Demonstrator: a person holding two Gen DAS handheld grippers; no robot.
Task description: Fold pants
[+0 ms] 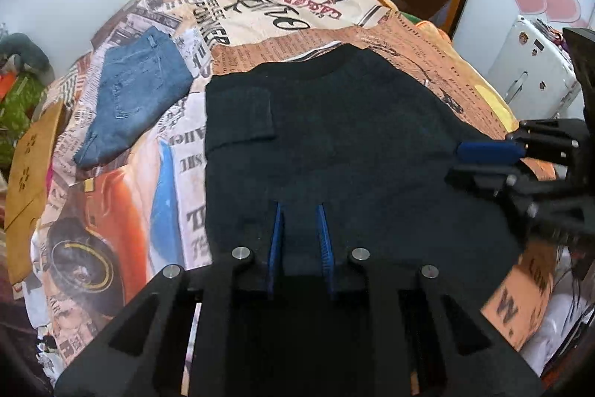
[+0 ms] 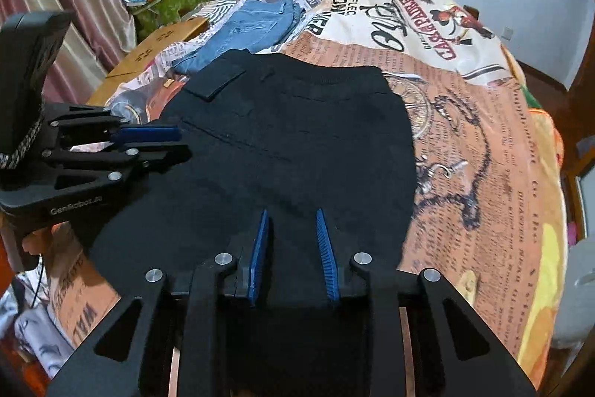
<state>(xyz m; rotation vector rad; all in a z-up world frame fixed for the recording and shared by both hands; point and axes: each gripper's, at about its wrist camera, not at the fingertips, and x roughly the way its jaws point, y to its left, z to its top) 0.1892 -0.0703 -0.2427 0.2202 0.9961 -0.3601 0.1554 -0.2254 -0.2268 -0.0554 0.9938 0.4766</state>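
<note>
The black pants, soft, limp and light, sit pinched at their near hem between both grippers' narrowed jaws, the best hold.

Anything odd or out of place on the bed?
Nothing stands out. The black pants lie flat on the printed bedspread, the folded blue jeans sit apart from them, and nothing looks spilled or damaged.

The near edge of the black pants is hidden behind the left hand-held gripper. Whether cloth is pinched there cannot be told. The box beside the jeans is cut off by the frame edge.
</note>
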